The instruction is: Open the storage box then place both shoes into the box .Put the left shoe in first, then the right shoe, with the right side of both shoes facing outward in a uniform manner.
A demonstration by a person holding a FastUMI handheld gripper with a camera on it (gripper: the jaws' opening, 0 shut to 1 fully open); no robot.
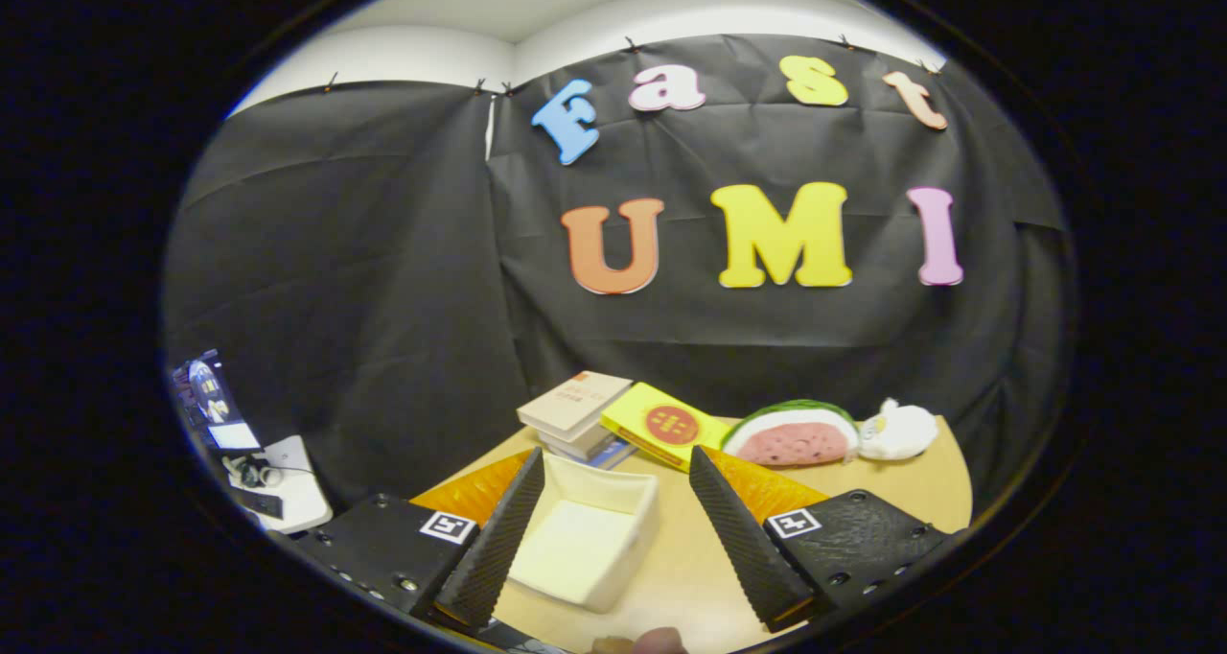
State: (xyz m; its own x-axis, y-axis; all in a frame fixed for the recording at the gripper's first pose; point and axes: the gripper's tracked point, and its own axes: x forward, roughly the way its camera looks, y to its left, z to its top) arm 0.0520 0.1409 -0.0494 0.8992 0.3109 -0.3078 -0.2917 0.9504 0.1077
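From the gripper's own camera, the gripper [618, 529] hangs above a light wooden tabletop [690, 558] with its two fingers spread wide apart and pinching nothing. Between them, closer to the left finger [498, 539], sits an open cream-white rectangular storage box [590, 534] made of plastic, its inside bare and pale; the left finger's edge overlaps the box's near wall in the view, though I cannot tell if they touch. Beyond the box, toward the black cloth wall, a small stack of books [573, 409] with a beige cover on top lies just beside a flat yellow box with a red round emblem [663, 426]. To the right of that rests a plush toy shaped like a watermelon slice [794, 435], and touching its far end a small white soft toy [899, 430]. A fingertip of a person [657, 641] shows just under the gripper
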